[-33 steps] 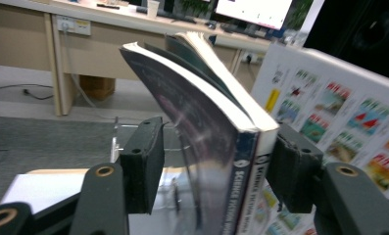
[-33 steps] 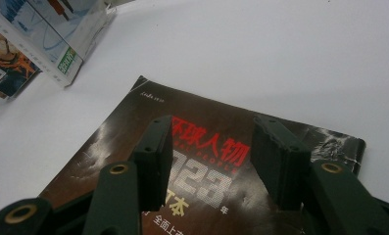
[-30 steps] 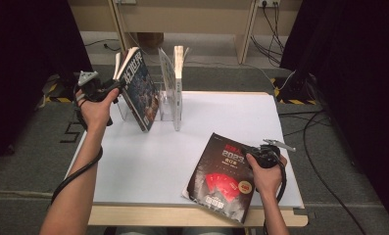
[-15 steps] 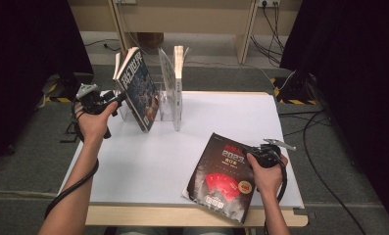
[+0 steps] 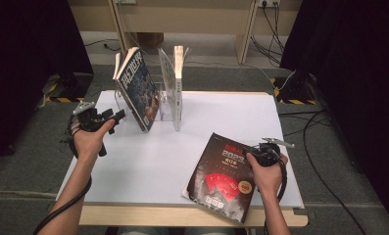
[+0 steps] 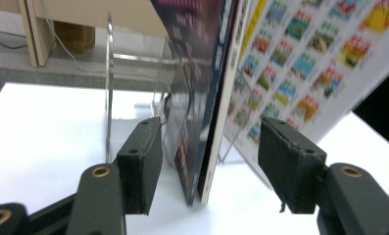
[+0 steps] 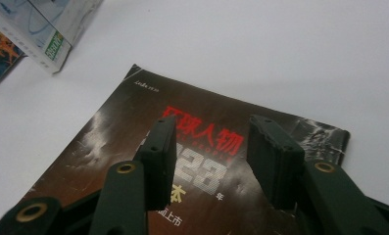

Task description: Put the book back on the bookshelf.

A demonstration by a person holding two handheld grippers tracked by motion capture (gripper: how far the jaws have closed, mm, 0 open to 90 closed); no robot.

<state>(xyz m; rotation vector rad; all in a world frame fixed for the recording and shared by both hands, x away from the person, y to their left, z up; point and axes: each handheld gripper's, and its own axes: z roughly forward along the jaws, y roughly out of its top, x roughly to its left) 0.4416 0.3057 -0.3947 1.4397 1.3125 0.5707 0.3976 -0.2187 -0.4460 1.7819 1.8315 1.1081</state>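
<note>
A blue-covered magazine [image 5: 139,89] leans in a clear acrylic rack [image 5: 166,105] at the table's far left. My left gripper [image 5: 116,116] is open just left of it. In the left gripper view the magazine's lower edge [image 6: 205,147] stands beyond the gap of the open left gripper [image 6: 211,131], untouched. A dark magazine with red lettering [image 5: 221,178] lies flat at the near right. My right gripper [image 5: 253,152] hovers open over its right edge. In the right gripper view, the cover [image 7: 206,147] lies below the spread jaws of the right gripper [image 7: 214,125].
A second, pale book [image 5: 179,83] stands upright in the rack's right slot. The white table [image 5: 148,166] is bare between the rack and the dark magazine. Cables and wooden furniture legs lie on the floor beyond the far edge.
My left gripper has drawn back from the leaning magazine toward the table's near side. The magazine stays leaning in the rack. The right gripper has not moved.
</note>
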